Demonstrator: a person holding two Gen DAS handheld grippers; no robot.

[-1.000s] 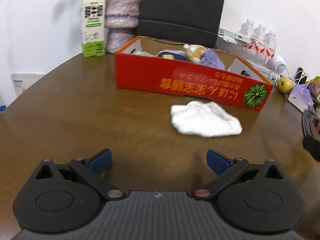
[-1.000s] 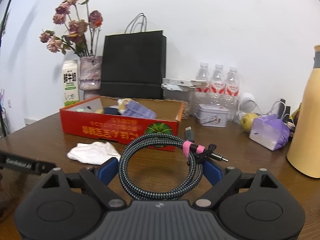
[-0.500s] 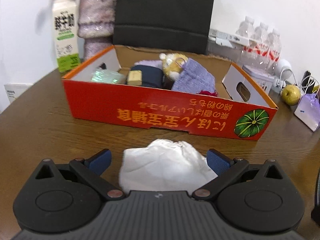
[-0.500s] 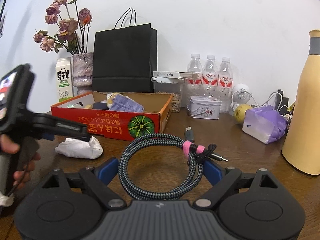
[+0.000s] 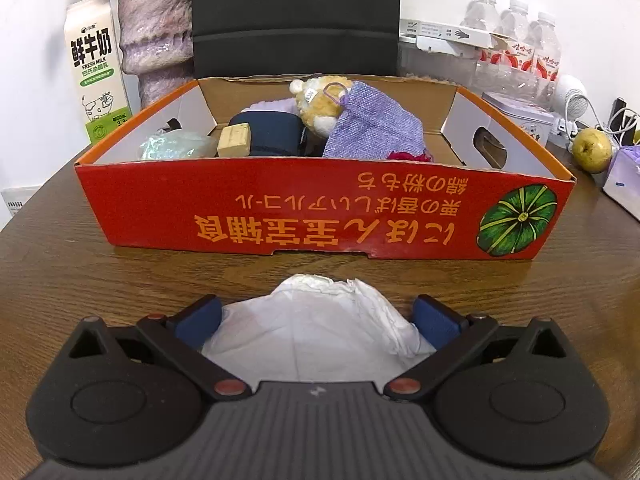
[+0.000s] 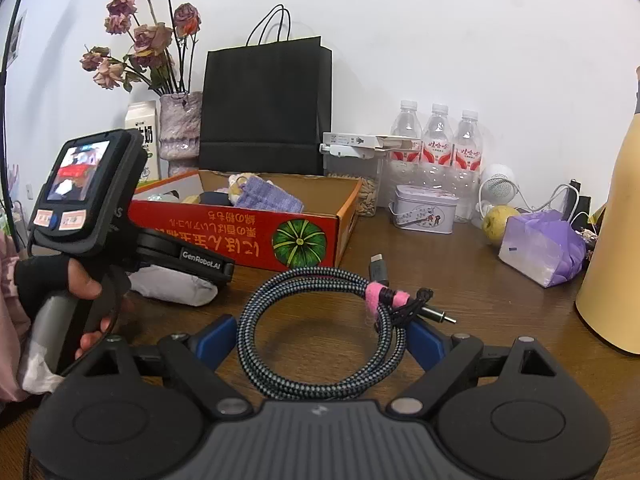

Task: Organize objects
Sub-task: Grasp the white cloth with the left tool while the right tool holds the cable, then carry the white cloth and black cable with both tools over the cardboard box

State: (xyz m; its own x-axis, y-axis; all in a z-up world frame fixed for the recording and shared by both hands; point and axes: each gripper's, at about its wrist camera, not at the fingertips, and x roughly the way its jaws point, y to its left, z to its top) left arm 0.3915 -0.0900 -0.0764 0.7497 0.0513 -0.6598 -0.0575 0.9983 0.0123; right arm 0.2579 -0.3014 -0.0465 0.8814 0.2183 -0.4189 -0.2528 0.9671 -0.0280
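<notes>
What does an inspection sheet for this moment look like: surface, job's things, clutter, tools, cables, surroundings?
Surface: brown wooden table, wood grain visible.
Job's things: white crumpled cloth on the table before the red cardboard box; box holds a plush toy, purple knit cloth and wooden block.
Clutter: milk carton, pear, tin box, three water bottles, purple bag.
Tools: left tool open, straddling the cloth; right tool shut on coiled braided cable.
Cables: white cords near the pear.
Surroundings: white wall, black paper bag, vase of dried roses.
</notes>
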